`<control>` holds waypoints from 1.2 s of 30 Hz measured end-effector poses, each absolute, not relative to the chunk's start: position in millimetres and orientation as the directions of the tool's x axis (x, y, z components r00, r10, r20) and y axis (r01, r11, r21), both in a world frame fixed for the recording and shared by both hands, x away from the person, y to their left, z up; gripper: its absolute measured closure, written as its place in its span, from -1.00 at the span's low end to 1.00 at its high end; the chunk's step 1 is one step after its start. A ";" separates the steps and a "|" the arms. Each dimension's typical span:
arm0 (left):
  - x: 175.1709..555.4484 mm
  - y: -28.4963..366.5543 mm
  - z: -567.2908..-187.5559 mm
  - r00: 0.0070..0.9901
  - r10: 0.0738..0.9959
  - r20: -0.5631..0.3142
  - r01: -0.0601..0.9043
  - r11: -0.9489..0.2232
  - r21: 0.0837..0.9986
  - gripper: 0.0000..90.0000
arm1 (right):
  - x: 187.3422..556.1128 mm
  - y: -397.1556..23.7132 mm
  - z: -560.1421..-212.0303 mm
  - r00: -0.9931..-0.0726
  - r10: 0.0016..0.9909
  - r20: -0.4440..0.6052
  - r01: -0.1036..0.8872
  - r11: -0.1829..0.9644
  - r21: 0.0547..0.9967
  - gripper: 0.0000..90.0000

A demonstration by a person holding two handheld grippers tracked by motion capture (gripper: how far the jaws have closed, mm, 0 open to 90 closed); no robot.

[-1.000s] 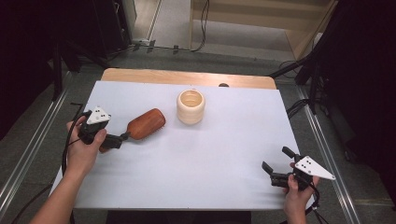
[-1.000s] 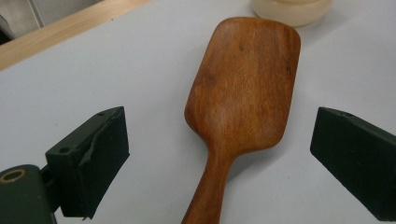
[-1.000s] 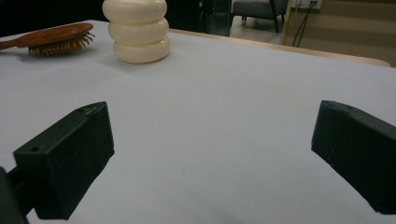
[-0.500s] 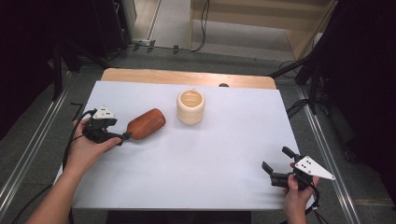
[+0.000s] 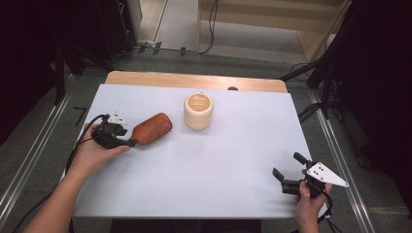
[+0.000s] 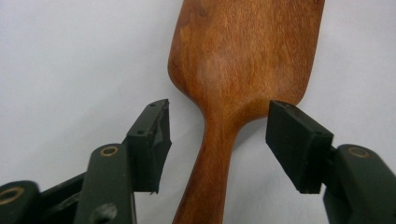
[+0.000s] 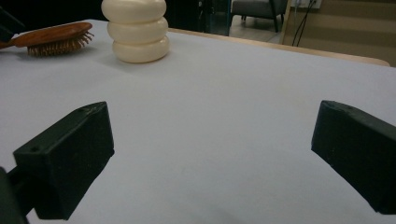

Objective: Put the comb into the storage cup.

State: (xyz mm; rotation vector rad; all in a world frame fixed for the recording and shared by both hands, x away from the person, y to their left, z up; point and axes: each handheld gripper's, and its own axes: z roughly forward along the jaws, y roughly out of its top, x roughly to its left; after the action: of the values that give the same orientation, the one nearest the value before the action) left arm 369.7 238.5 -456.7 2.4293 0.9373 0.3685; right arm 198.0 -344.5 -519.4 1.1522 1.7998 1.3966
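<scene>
Straddling the wooden hairbrush (image 5: 150,129) handle left of centre in the high view, my left gripper (image 5: 127,141) has just been closing, pads not yet touching. A cream ribbed ceramic cup (image 5: 198,111) stands just right, unobstructing. My right gripper (image 5: 286,174) stays spread lower right.

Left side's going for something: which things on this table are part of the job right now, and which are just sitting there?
In play:
- wooden hairbrush, handle between the jaws, not yet clamped
- left hand-held gripper, jaws just closing

Lying about:
- cream ribbed cup
- right hand-held gripper, open, idle over the white tabletop
</scene>
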 end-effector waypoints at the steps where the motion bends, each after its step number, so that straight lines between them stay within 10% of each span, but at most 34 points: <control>1: 370.1 238.2 -457.1 0.725 0.685 0.068 0.551 -0.637 0.540 -0.06 | 198.0 -344.5 -519.4 -0.459 0.887 0.061 0.279 0.079 0.957 -1.00; 36: 381.9 231.1 -474.9 0.779 0.626 0.043 0.547 -0.711 0.441 0.33 | 198.4 -344.0 -519.4 -0.457 0.887 0.059 0.285 0.083 0.955 -1.00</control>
State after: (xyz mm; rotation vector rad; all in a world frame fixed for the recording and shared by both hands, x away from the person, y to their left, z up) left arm 381.9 231.1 -474.9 2.5623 0.8879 0.2642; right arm 198.4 -344.0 -519.4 1.1560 1.8057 1.3884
